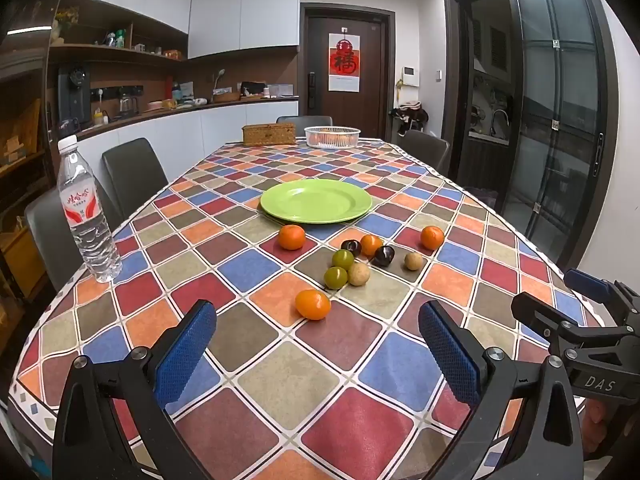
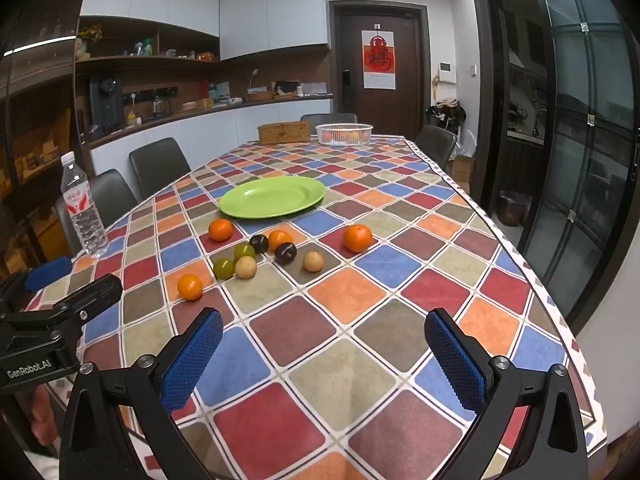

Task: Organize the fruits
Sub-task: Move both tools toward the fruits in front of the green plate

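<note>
- Left wrist view: the left tongs (image 1: pixel 318 354) are hanging wide open over the near table (image 1: pixel 280 384), gripping nothing. The nearest orange (image 1: pixel 313 304) is lying just beyond the tips; the other fruits (image 1: pixel 352 258) are clustering further off, in front of the empty green plate (image 1: pixel 316 201). A water bottle (image 1: pixel 86 216) is standing far left.
- Right wrist view: the right tongs (image 2: pixel 324 354) are also gaping fully, empty — the right-hand orange (image 2: pixel 357 238) is sitting apart from the group.
- Handling, as a judgement: the fruits are looking light, round and prone to rolling — pinching each across its widest middle, gently, is seeming safest.
</note>
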`<state>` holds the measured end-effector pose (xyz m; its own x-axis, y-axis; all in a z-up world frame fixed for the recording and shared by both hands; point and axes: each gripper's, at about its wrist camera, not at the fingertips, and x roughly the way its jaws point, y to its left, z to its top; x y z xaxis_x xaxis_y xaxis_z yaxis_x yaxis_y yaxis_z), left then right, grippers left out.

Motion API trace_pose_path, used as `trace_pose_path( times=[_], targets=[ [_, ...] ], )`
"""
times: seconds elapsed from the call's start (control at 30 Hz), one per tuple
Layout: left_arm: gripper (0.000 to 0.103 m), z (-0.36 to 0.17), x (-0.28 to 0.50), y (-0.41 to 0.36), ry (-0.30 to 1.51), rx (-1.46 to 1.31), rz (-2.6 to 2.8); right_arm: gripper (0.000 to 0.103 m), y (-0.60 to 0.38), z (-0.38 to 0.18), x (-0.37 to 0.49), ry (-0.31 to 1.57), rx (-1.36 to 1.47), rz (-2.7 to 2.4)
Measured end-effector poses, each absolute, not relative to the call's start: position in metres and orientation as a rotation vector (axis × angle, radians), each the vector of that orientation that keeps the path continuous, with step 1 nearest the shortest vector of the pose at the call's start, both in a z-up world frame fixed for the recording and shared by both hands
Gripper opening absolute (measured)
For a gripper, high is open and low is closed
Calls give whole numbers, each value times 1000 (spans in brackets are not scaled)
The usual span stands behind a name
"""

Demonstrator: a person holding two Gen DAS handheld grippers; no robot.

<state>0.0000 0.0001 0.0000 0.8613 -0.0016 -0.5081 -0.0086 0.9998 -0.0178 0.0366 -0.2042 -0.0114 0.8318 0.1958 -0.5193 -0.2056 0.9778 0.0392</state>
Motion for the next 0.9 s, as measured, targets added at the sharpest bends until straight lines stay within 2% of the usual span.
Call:
trace_pose_path(
  times=[0.9],
  targets=[
    [103,-12,27,13,557,15,-7,102,-182,-22,67,597,-79,285]
  ],
)
